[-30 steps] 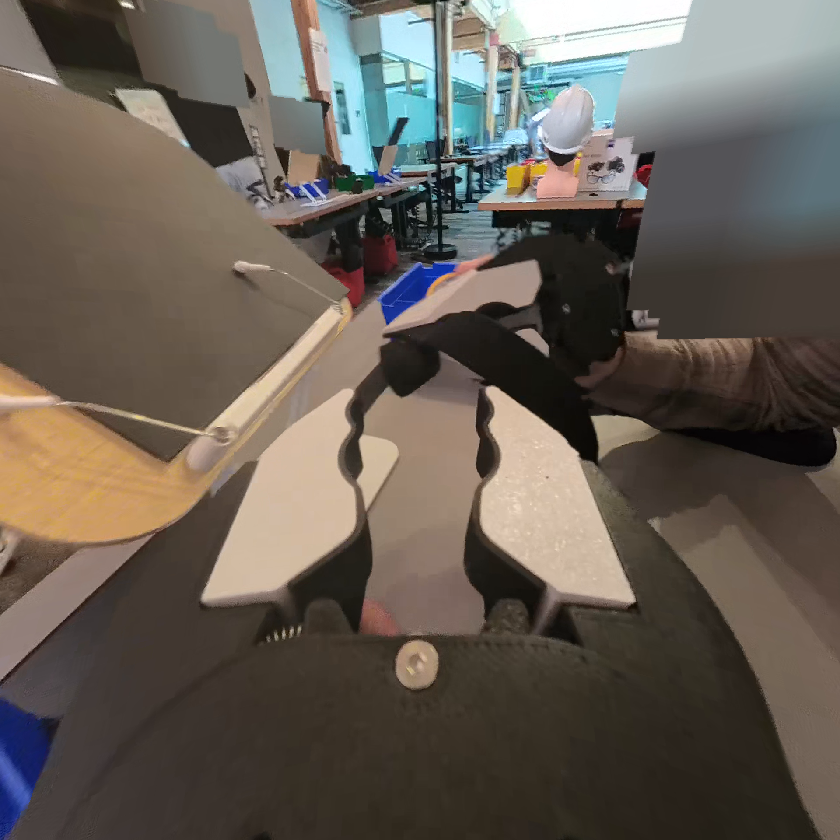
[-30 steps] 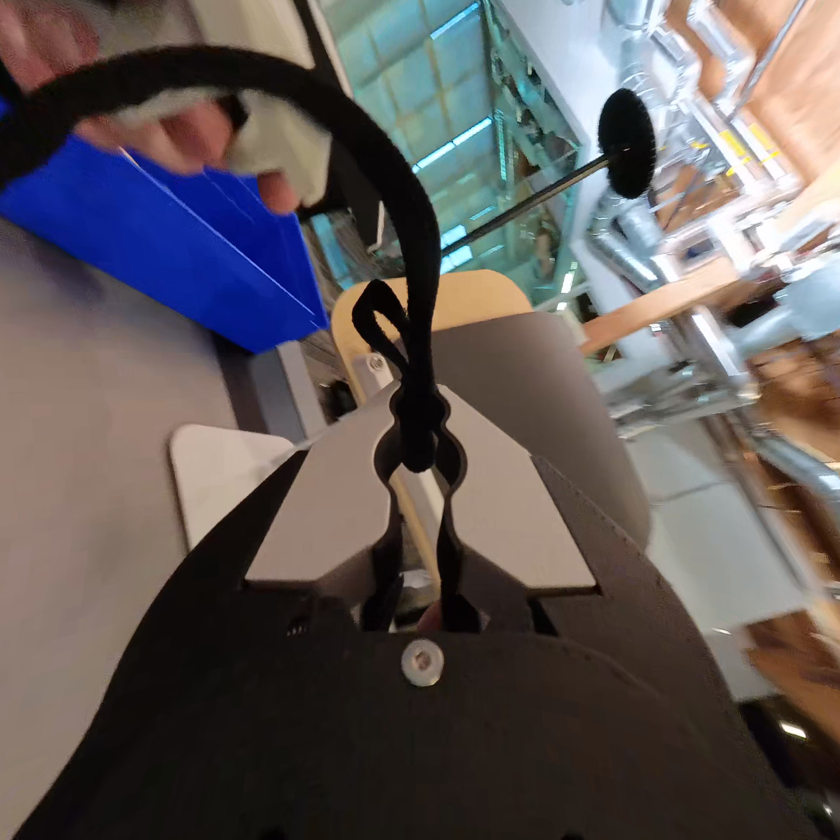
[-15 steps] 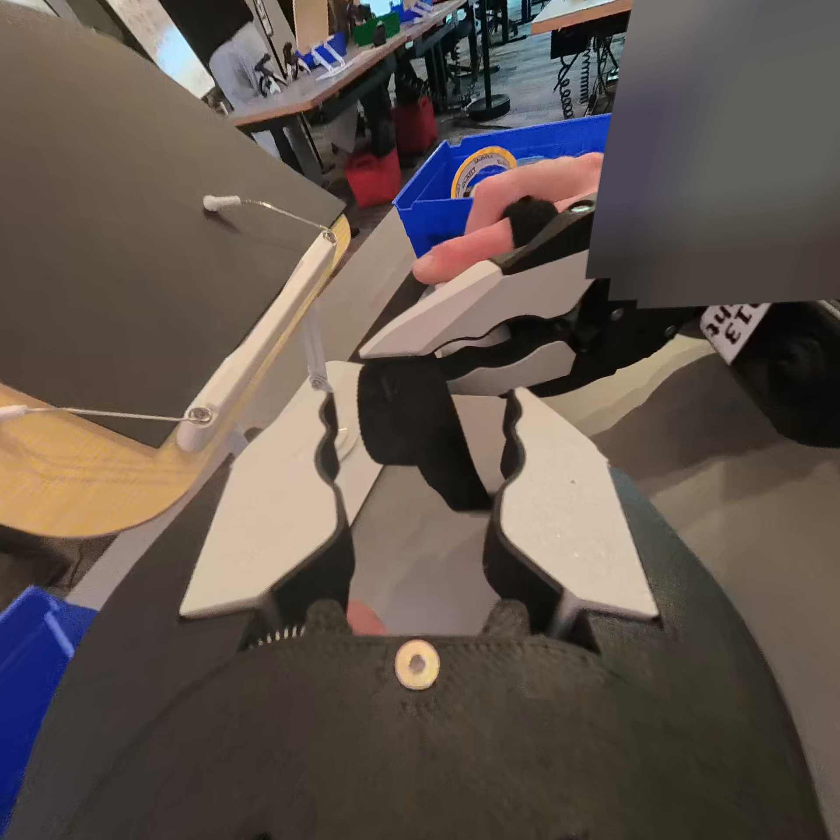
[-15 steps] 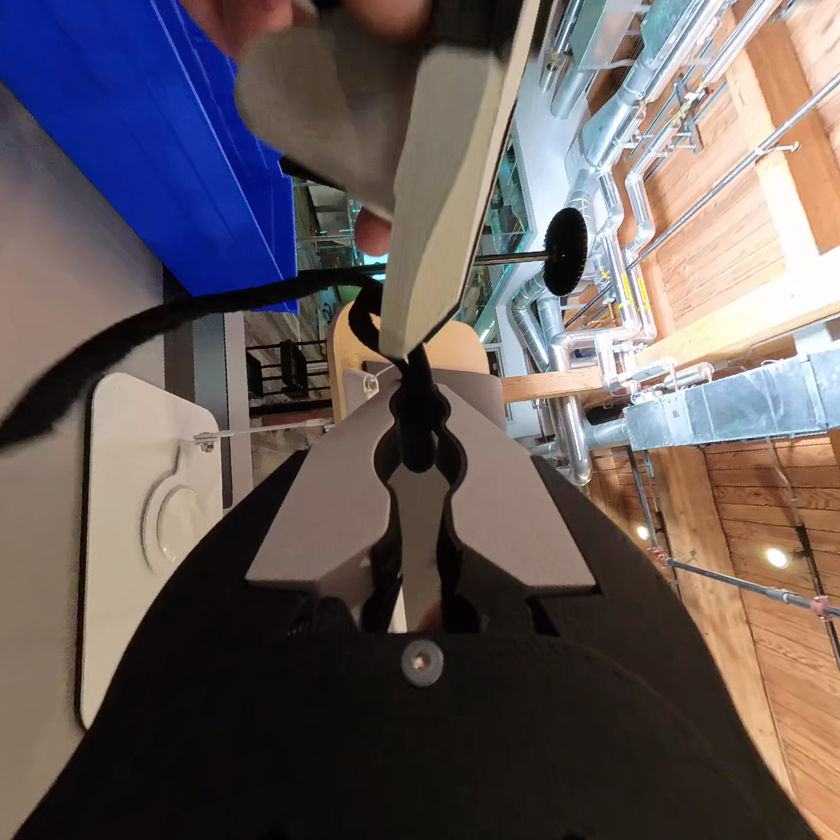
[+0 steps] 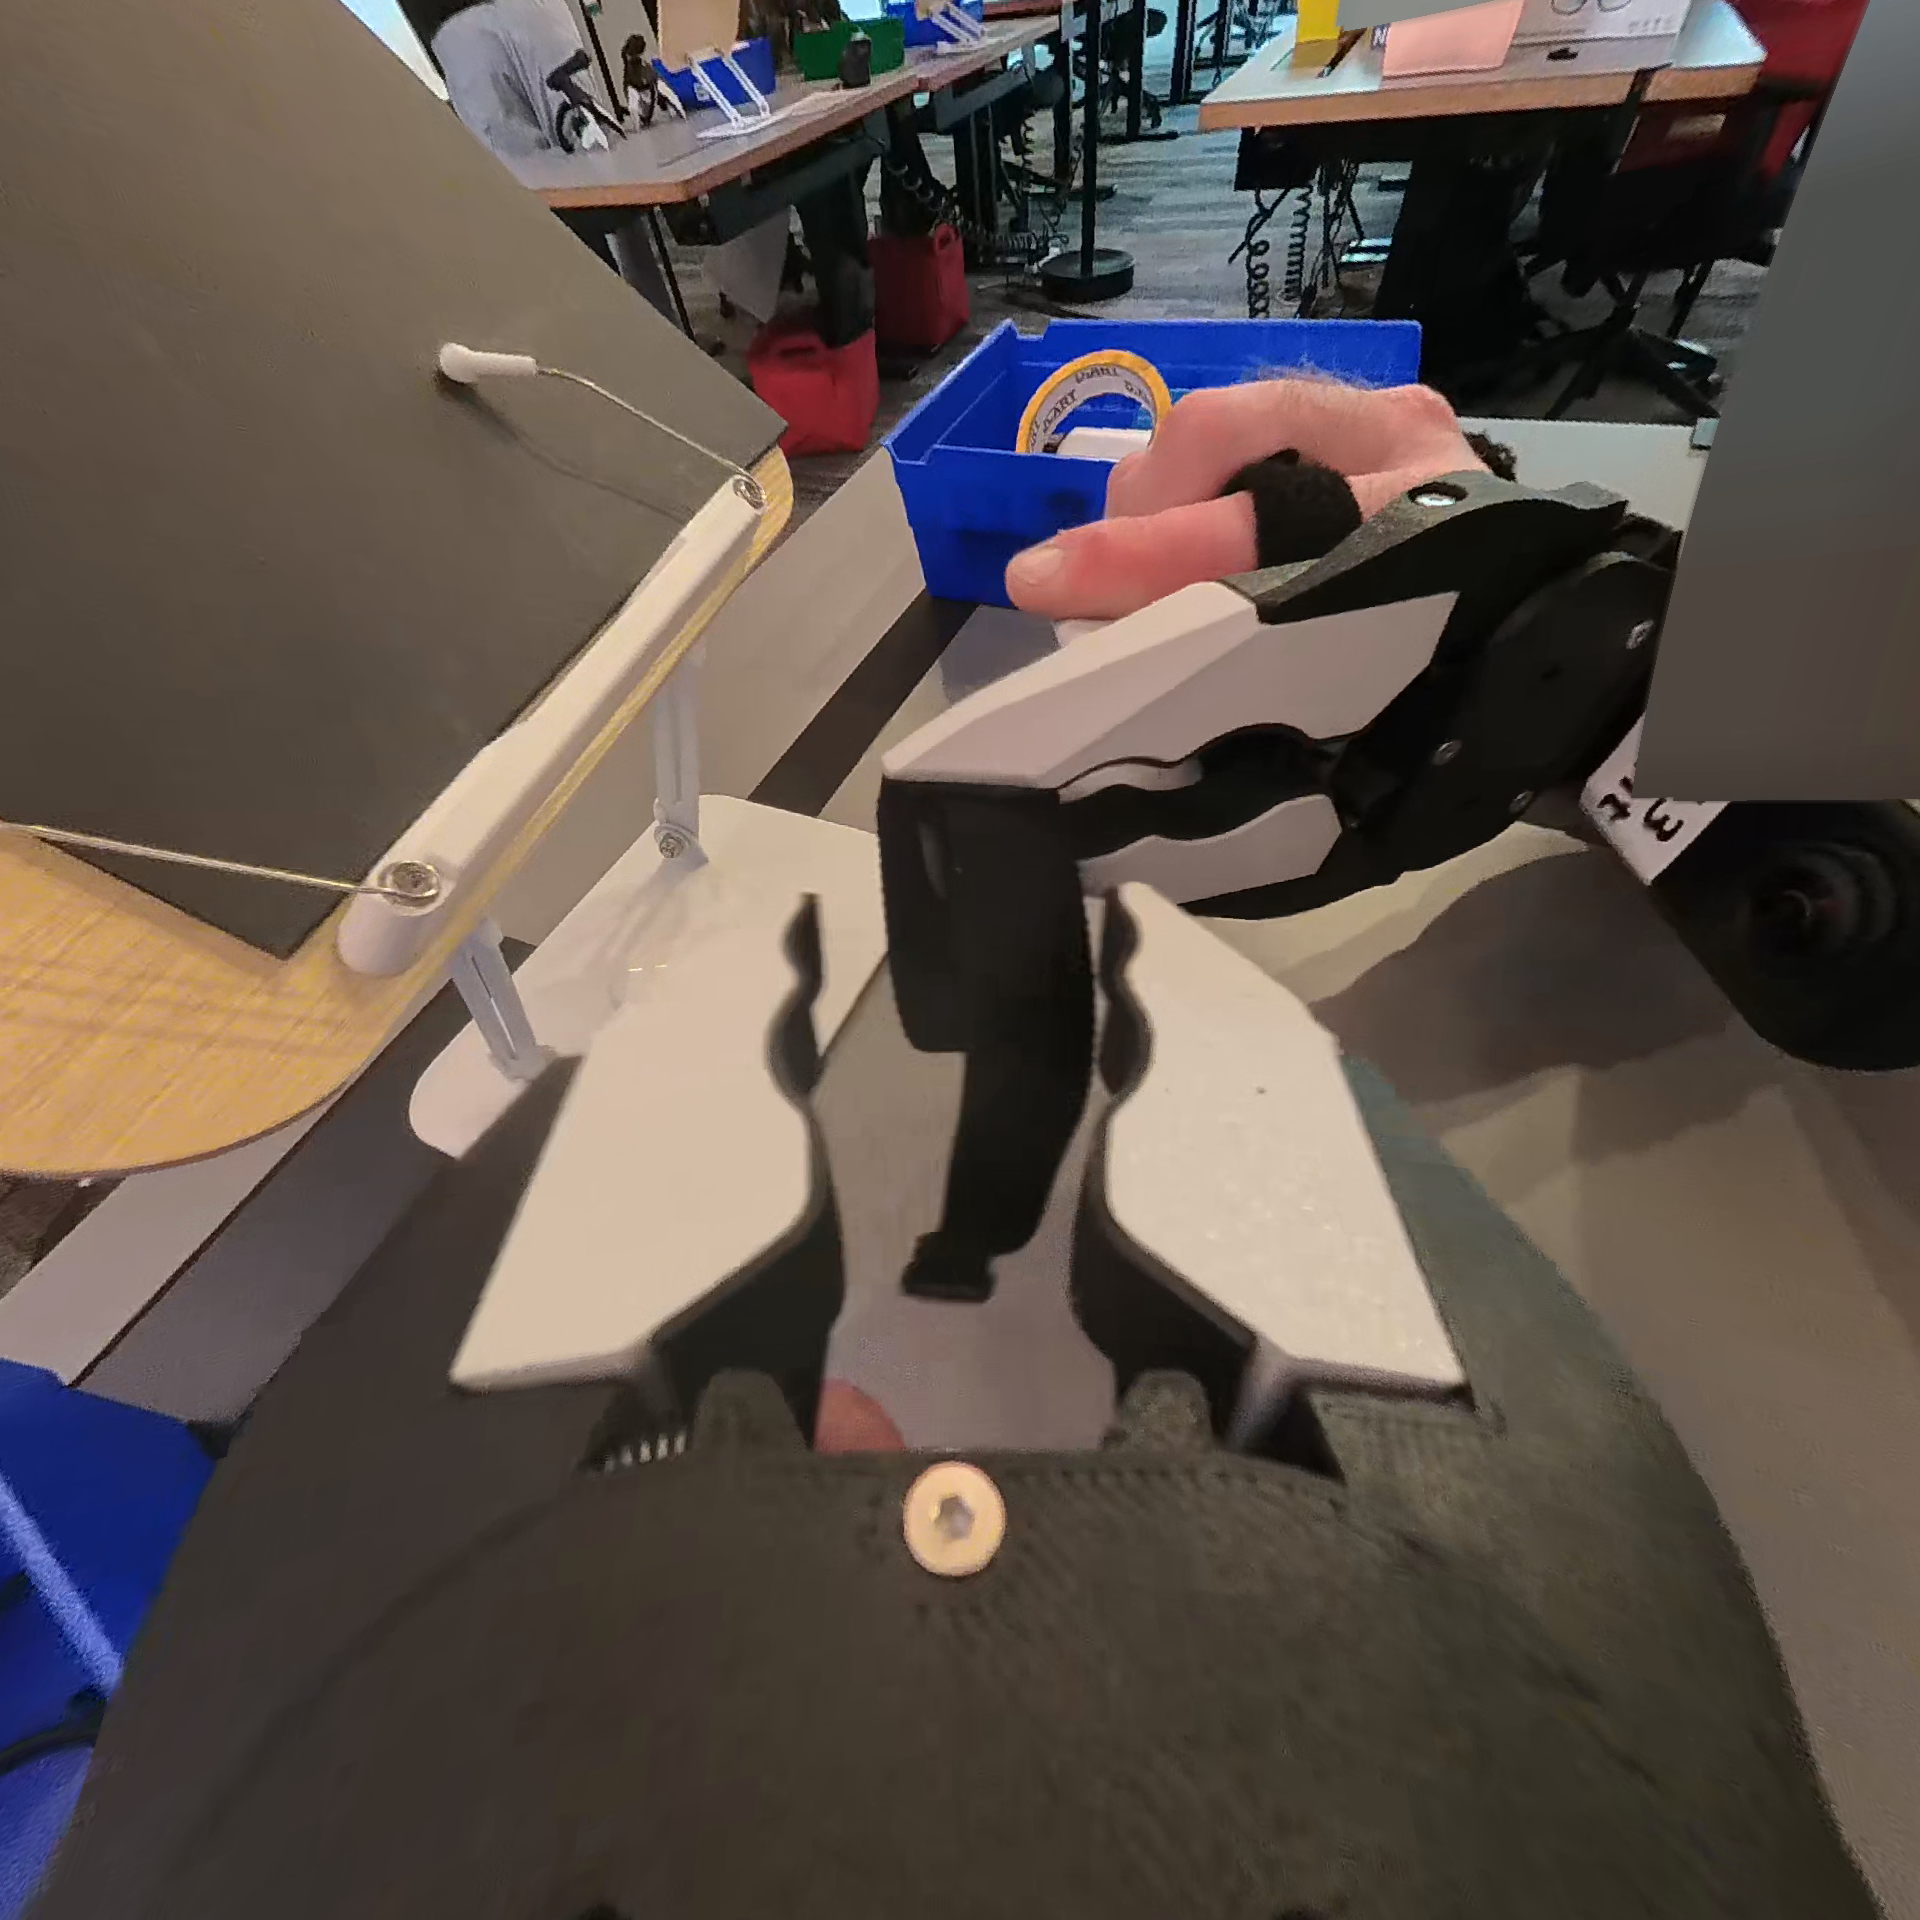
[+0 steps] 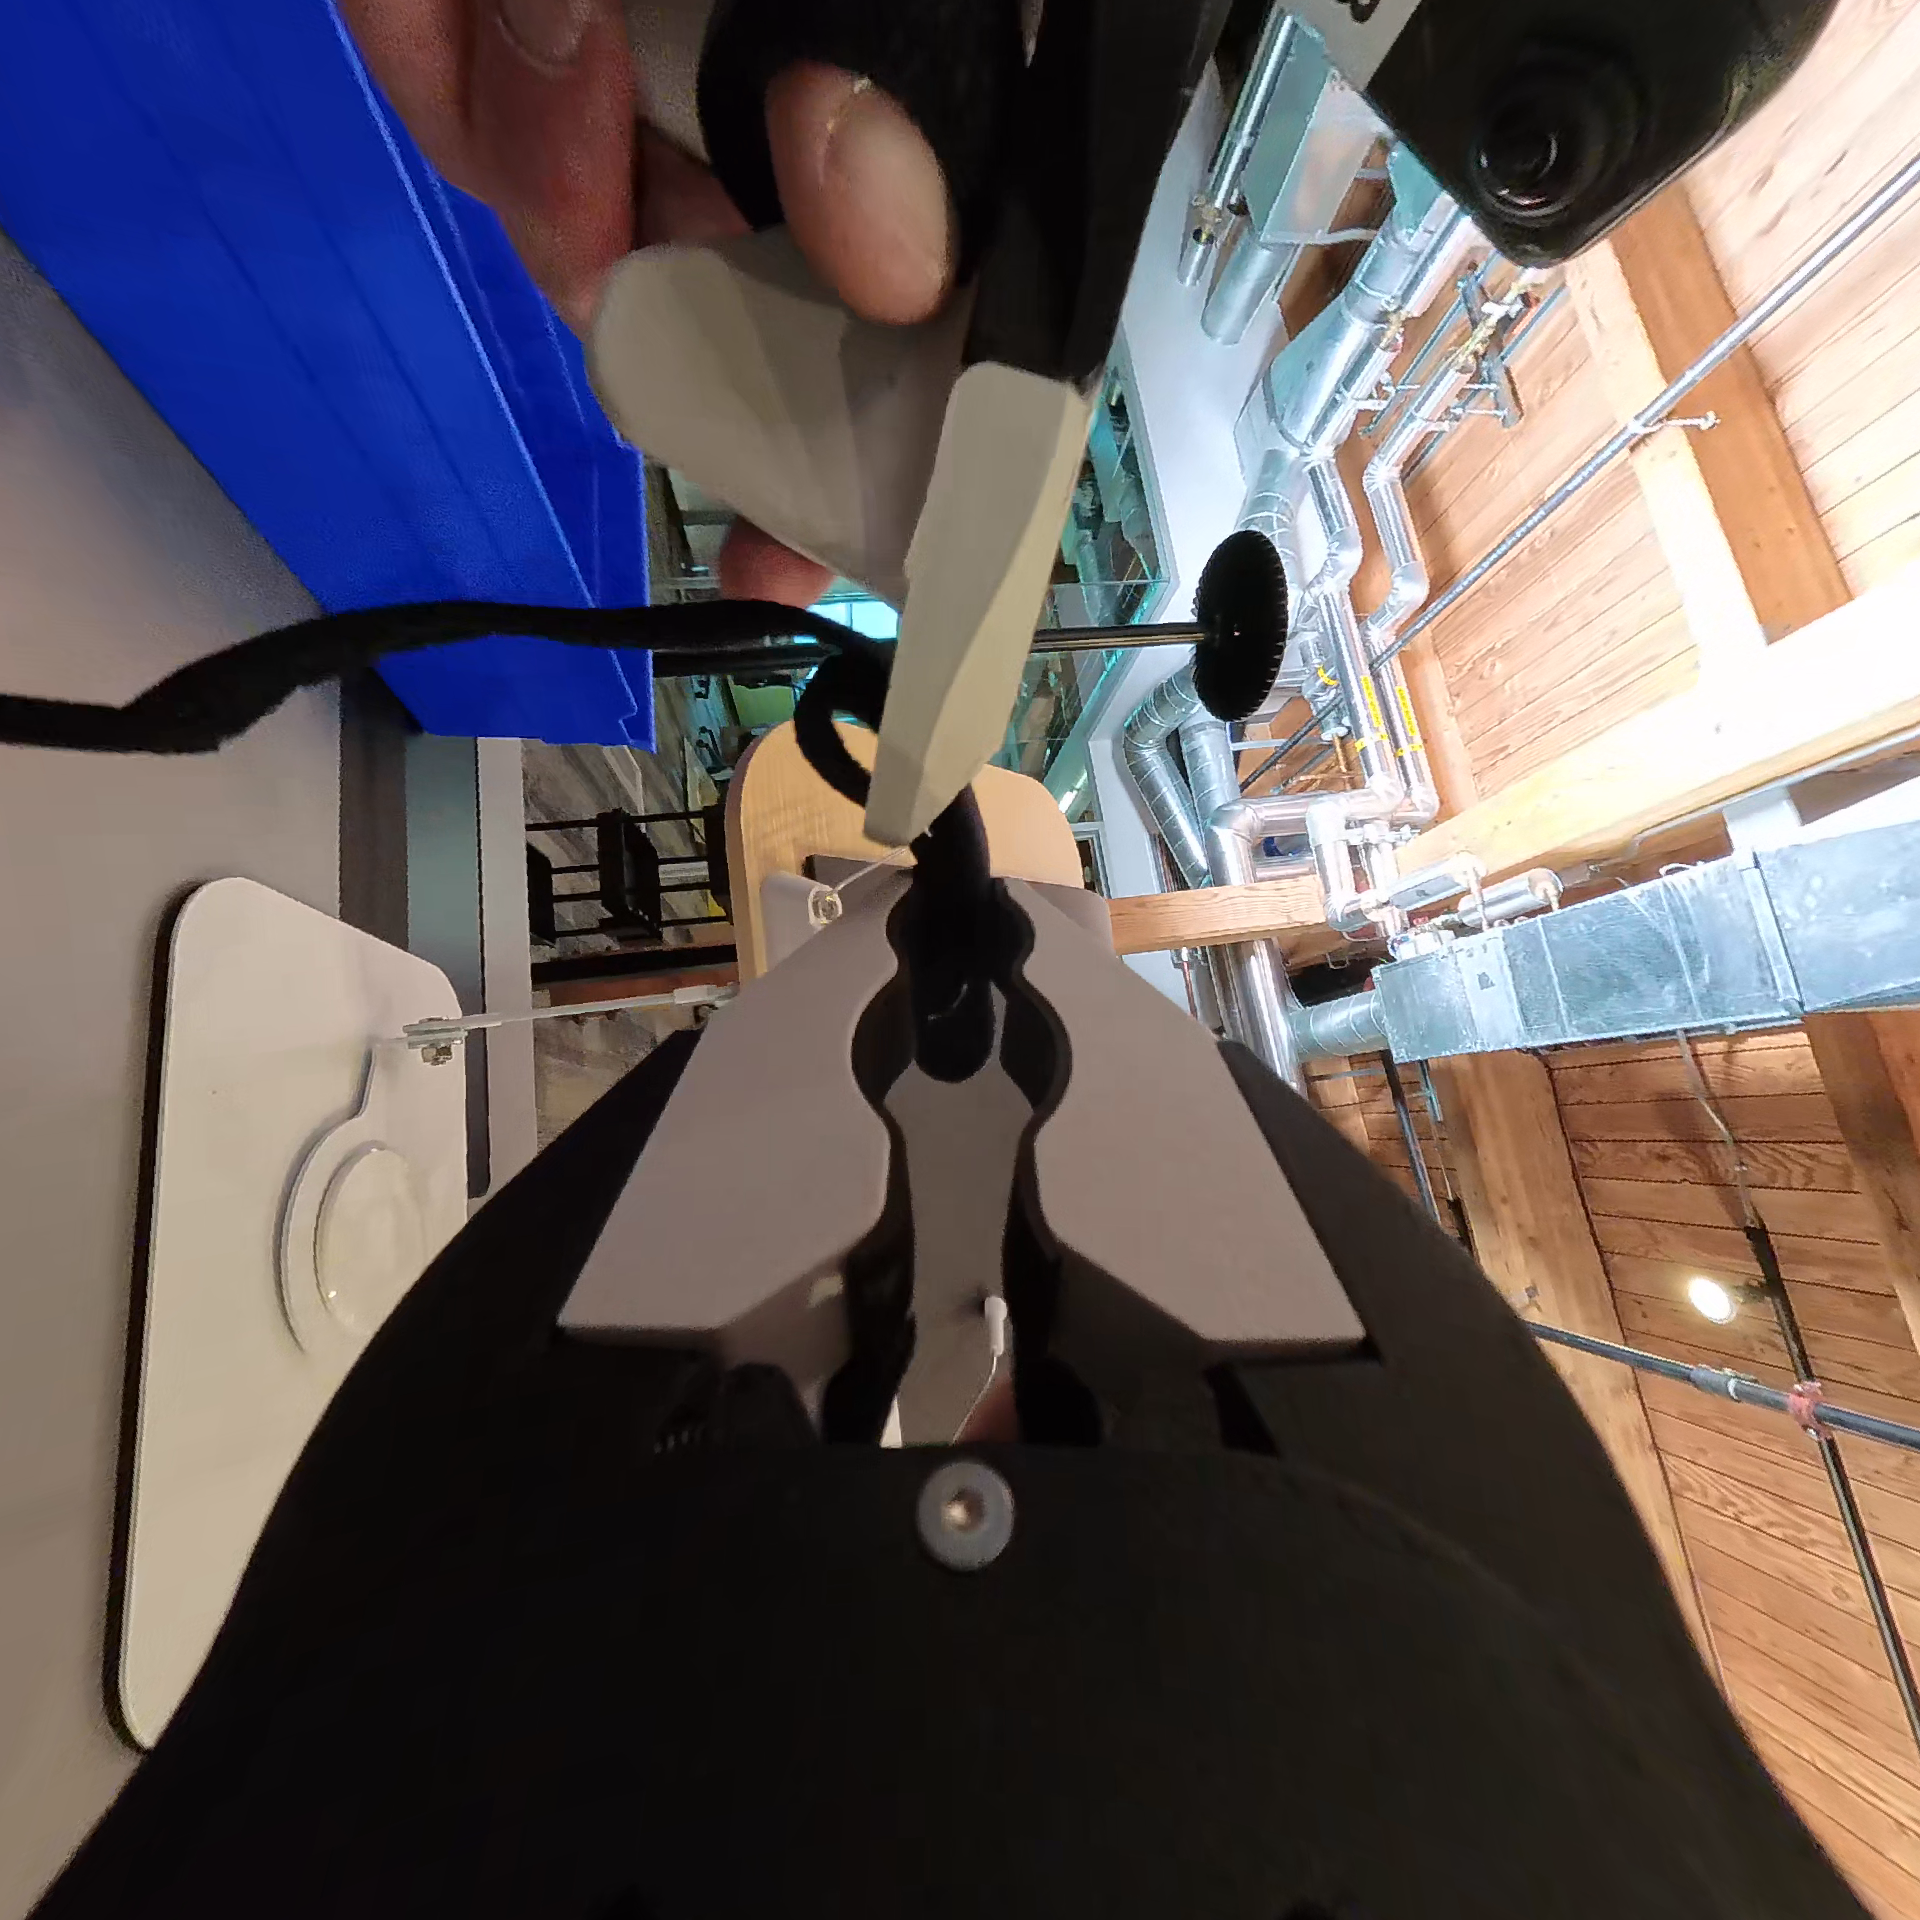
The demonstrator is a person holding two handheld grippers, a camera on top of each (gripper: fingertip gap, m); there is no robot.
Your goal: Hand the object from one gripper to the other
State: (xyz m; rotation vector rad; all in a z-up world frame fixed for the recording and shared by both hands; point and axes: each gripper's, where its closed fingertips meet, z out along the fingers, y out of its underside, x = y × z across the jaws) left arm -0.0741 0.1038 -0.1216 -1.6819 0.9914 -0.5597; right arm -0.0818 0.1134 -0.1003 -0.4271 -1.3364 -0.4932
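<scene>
The object is a black fabric strap (image 5: 987,966). In the left wrist view my left gripper (image 5: 966,914) is open, and the strap hangs down between its two fingers without being clamped. My right gripper (image 5: 935,805), held by a hand, comes in from the right just above the left fingertips and is shut on the strap's top. In the right wrist view my right gripper (image 6: 951,894) is shut on the strap (image 6: 951,997) at its tips. One grey finger (image 6: 966,582) of the left gripper stands right beside the strap. The strap's loose end trails off to the left.
A blue bin (image 5: 977,488) holding a tape roll (image 5: 1091,400) sits behind the grippers on the grey table; it also shows in the right wrist view (image 6: 312,312). A tilted dark and wooden board (image 5: 312,468) on a white base plate (image 5: 748,862) stands at the left. Left and right tips are no more than a few centimetres apart.
The left gripper has closed in on the right one. The strap now hangs deeper between the open left fingers. The right gripper stays shut on the strap.
</scene>
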